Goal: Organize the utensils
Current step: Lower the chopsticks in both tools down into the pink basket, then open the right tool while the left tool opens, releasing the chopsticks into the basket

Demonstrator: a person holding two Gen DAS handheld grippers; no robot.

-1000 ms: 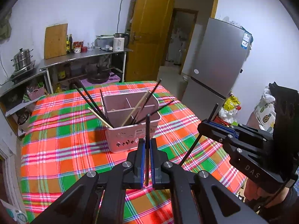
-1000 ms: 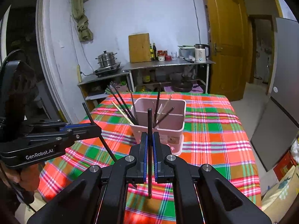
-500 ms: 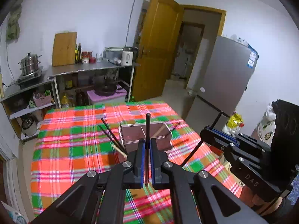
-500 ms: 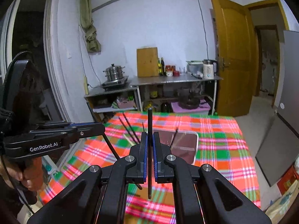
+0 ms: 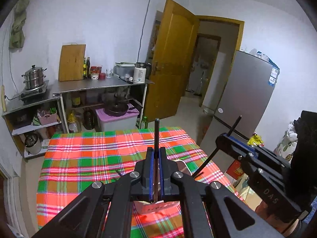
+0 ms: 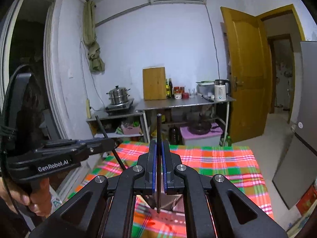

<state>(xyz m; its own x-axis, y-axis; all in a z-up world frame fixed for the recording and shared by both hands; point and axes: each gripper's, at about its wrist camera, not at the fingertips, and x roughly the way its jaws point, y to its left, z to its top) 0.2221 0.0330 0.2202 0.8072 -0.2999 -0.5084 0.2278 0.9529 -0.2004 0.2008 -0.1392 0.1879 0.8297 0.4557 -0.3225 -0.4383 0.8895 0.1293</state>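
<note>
My left gripper (image 5: pixel 156 154) is shut on a black chopstick (image 5: pixel 156 132) that stands upright between its pads. My right gripper (image 6: pixel 158 148) is shut on another black chopstick (image 6: pixel 158 130), also upright. Each gripper shows in the other's view: the right one (image 5: pixel 223 138) at the right, the left one (image 6: pixel 111 143) at the left. The pink utensil holder (image 5: pixel 183 165) sits on the plaid tablecloth (image 5: pixel 95 158) below both grippers, mostly hidden behind their fingers. In the right wrist view its rim (image 6: pixel 174 203) and chopstick ends show through the gap.
A steel counter (image 5: pixel 95 85) with a cutting board, bottles, kettle and steamer pot stands against the far wall. A yellow door (image 5: pixel 170 59) is open beyond the table. A grey fridge (image 5: pixel 243 99) stands to the right of the table.
Both grippers have risen and tilted up, each still holding its chopstick. The pink holder has dropped low in both views and is now mostly hidden behind the fingers.
</note>
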